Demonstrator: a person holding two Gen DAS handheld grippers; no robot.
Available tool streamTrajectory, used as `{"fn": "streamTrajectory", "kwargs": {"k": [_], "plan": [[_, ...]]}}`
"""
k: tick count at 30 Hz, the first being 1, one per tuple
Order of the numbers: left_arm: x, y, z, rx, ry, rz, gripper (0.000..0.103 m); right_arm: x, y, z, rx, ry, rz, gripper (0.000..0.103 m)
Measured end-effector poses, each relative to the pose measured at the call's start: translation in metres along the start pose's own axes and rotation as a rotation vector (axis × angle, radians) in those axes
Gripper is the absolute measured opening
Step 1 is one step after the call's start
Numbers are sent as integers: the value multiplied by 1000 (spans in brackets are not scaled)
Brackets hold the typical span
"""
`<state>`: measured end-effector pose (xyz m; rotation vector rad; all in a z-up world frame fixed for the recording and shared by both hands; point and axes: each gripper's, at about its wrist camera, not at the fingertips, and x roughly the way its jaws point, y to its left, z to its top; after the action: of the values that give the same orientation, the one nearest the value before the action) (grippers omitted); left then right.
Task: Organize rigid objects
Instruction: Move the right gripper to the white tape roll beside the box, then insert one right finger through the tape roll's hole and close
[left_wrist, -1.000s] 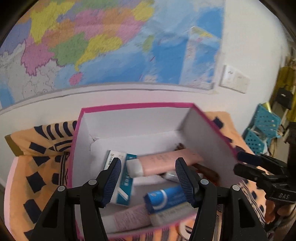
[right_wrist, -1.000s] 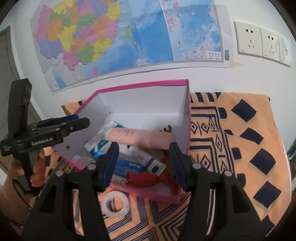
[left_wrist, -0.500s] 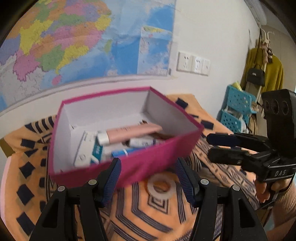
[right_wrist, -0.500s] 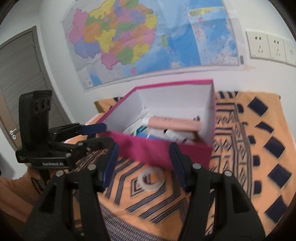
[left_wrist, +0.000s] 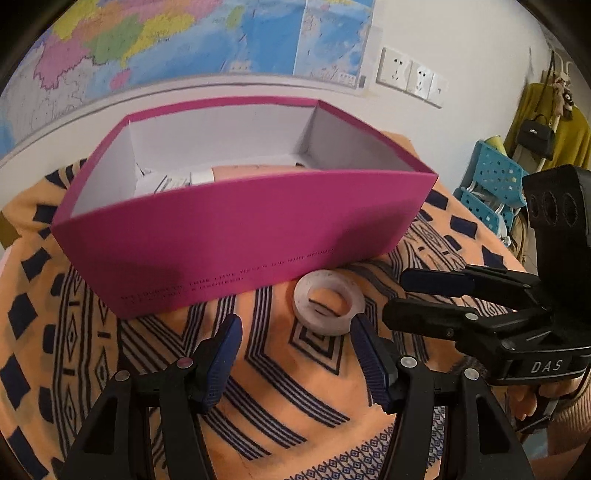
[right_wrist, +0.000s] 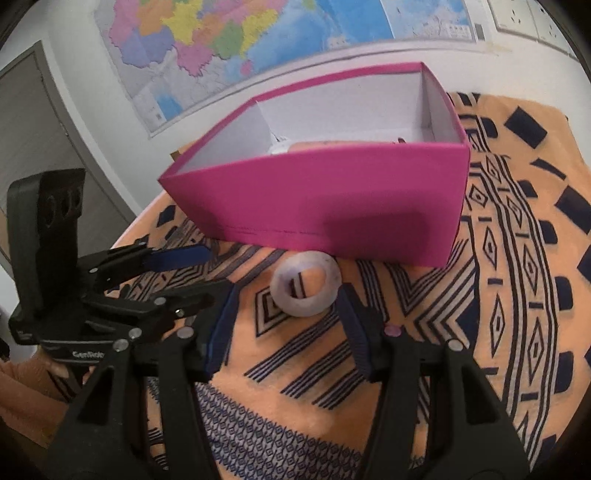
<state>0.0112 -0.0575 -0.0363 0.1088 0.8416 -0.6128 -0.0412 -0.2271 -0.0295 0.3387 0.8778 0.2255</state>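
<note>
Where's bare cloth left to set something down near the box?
Free: the orange patterned cloth right of the magenta cardboard box, and the strip nearest the cameras. Crowded: in front of the box, where the white tape ring lies between the open right tool and the open left tool.

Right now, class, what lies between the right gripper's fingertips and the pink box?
The white tape roll lies flat on the patterned cloth, between the open right gripper and the pink box, nearly touching the box's front wall; the right wrist view shows it.
</note>
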Motion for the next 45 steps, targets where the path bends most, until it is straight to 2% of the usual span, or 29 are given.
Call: {"fn": "streamTrajectory", "kwargs": {"k": [7,19,25,30,36,45], "plan": [[11,1,-3,-12,33,15,61,16,-5,1,17,22,-18,58],[12,3,0,-25,37,-1,60,32,-8,8,29,47,-38,49],[18,0,1,-25,52,-10,55,39,-11,9,44,62,-51,43],[22,-1,1,-26,62,-10,51,42,-12,10,52,65,-55,42],[25,-2,1,-23,71,-7,50,46,-11,10,40,73,-68,38],[35,-3,0,-29,94,-29,48,48,-13,8,36,83,-93,26]]}}
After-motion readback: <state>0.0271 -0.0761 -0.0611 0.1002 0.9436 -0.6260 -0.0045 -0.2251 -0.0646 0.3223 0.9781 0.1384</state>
